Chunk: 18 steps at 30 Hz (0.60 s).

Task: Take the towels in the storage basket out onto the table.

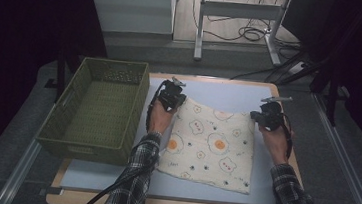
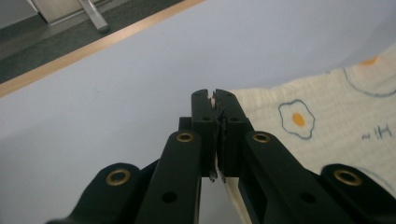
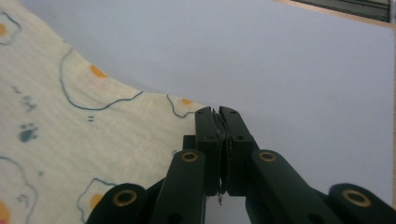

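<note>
The person wears a long-sleeved shirt in a black, grey and white check, and both sleeves (image 1: pixel 137 170) reach to the wrists, leaving the hands bare. The left gripper (image 2: pixel 215 95) and the right gripper (image 3: pixel 216 112) are each made of matte black parts: two straight jaws with flat inner faces, carried on broad angled links that have round brass-coloured rings and small dark screw holes. In the high view each gripper has a compact black body with a small grey three-cornered plate (image 1: pixel 275 99) on top, and a black cable (image 1: pixel 110 190) trails from it along the forearm.
</note>
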{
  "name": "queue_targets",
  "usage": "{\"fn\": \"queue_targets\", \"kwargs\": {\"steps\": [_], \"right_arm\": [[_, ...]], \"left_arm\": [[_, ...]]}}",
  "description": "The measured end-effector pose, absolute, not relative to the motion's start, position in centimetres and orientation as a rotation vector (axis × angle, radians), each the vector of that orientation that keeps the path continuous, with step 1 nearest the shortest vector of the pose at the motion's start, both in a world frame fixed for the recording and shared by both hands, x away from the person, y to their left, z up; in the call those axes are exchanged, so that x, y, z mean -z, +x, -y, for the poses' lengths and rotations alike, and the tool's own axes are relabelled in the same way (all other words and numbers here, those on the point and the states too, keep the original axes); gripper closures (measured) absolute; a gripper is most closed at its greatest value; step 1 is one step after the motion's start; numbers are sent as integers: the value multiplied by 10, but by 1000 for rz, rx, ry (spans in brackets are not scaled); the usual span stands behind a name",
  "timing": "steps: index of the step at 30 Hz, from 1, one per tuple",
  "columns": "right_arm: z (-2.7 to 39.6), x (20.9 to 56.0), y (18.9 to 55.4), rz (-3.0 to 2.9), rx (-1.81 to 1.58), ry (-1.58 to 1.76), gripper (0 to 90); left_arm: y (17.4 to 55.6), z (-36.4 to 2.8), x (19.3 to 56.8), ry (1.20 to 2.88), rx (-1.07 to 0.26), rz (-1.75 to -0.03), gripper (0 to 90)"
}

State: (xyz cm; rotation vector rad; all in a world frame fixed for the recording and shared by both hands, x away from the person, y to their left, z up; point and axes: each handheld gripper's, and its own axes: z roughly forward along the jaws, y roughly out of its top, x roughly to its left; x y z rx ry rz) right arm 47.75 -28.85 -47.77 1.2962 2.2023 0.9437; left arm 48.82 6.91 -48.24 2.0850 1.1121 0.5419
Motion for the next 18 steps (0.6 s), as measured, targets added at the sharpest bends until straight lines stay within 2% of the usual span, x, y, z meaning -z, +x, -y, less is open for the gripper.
{"fn": "queue_targets", "kwargs": {"steps": [15,18], "right_arm": [[299,472,439,-2243,-1044,1219,871],[302,469,431,-2248,-1065,1208,871]], "left_arm": [[451,-85,479,2104,-531,-1081,876],[444,-88,481,2107,-487,-1087,873]]}}
